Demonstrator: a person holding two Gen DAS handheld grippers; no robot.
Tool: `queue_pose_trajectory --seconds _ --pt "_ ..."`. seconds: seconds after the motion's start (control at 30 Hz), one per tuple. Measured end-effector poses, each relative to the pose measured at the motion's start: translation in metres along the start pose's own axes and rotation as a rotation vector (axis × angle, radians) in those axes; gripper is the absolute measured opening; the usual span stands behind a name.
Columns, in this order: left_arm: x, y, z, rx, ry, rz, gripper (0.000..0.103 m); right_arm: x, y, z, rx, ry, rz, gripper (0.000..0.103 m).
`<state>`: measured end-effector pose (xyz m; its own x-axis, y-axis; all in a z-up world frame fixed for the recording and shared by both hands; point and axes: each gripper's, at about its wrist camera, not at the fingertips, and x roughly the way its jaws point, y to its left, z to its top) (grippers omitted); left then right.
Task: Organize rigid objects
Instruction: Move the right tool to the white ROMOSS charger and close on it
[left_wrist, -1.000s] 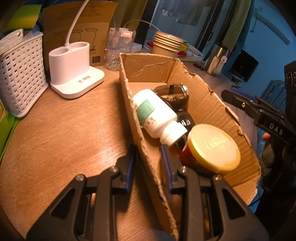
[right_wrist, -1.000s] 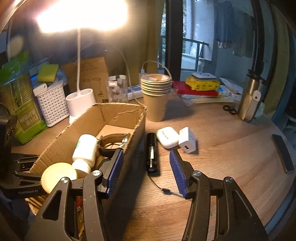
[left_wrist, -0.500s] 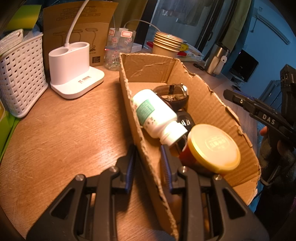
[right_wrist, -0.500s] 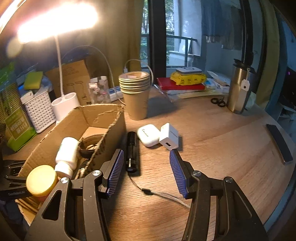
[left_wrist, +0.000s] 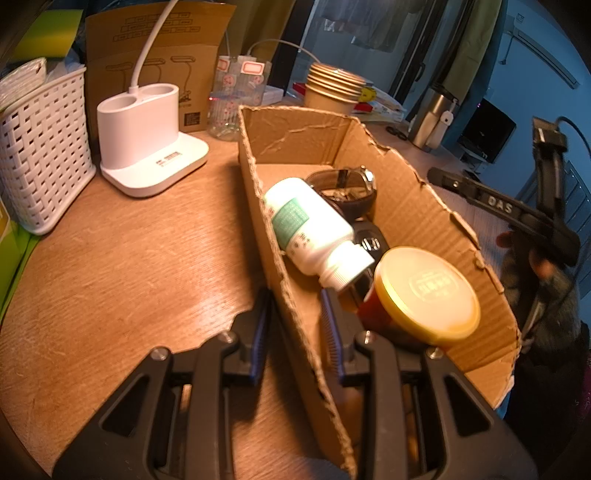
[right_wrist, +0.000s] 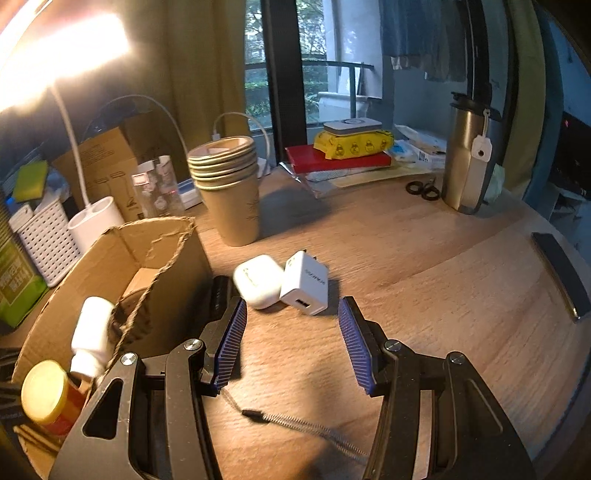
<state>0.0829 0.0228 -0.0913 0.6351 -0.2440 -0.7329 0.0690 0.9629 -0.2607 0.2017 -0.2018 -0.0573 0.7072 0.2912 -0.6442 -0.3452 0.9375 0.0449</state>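
While the left gripper (left_wrist: 295, 325) pinches the near wall of the torn brown cardboard box (left_wrist: 417, 206), the right gripper (right_wrist: 291, 343) hangs with jaws apart, empty, the white cube charger (right_wrist: 306, 284) just ahead between its tips, beside the white earbud case (right_wrist: 258, 281).
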Motion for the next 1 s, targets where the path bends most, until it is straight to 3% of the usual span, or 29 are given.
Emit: queue_pose_trajectory --seconds 0.57,1.0 --pt "0.000 0.000 0.000 0.000 0.000 0.000 0.029 0.043 -0.031 0.015 0.139 0.075 0.052 0.055" --pt "0.000 0.000 0.000 0.000 0.000 0.000 0.029 0.067 -0.032 0.020 0.143 0.128 0.053 0.055"
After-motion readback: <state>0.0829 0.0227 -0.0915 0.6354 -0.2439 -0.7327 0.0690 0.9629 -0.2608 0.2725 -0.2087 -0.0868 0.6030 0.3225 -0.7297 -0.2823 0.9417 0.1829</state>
